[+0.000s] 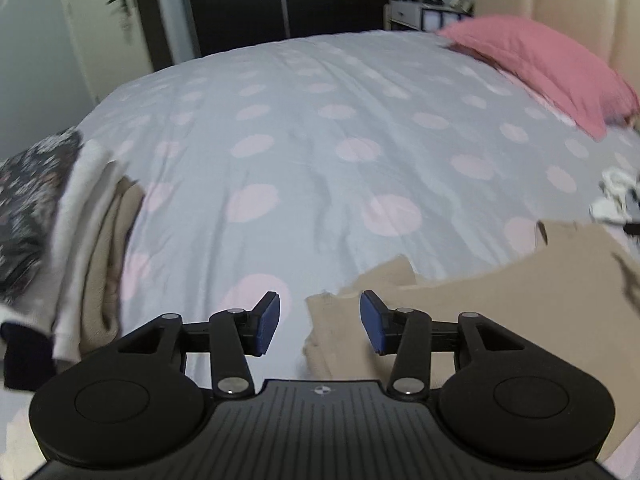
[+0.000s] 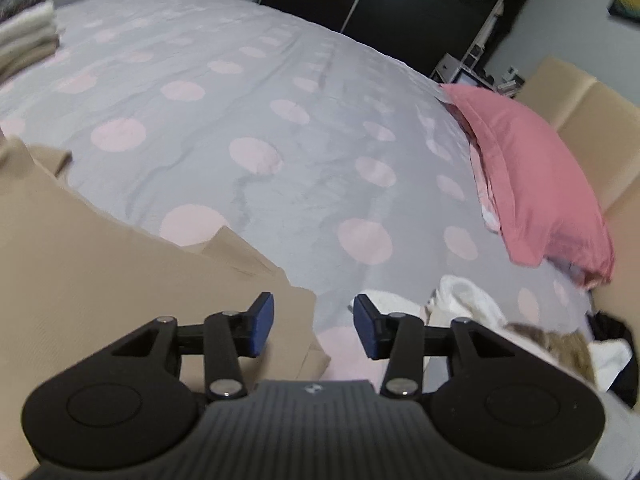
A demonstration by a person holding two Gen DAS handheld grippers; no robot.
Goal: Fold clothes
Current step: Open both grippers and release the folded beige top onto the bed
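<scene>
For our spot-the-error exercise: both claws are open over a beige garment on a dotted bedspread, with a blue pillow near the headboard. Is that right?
One detail is wrong: the pillow is pink, not blue, as the right wrist view shows. Both the left claw and right claw are open over the beige garment on the dotted bedspread.

Matt tan cloth garment (image 1: 500,300) on soft, faintly creased dotted cotton-like bedspread (image 1: 312,128).

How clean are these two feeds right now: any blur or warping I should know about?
Left wrist: folded stack and pink pillow smeared by motion blur, left gripper sharp. Right wrist: beige garment fairly crisp, bed bulging from fisheye, right gripper sharp, lighting dim.
</scene>
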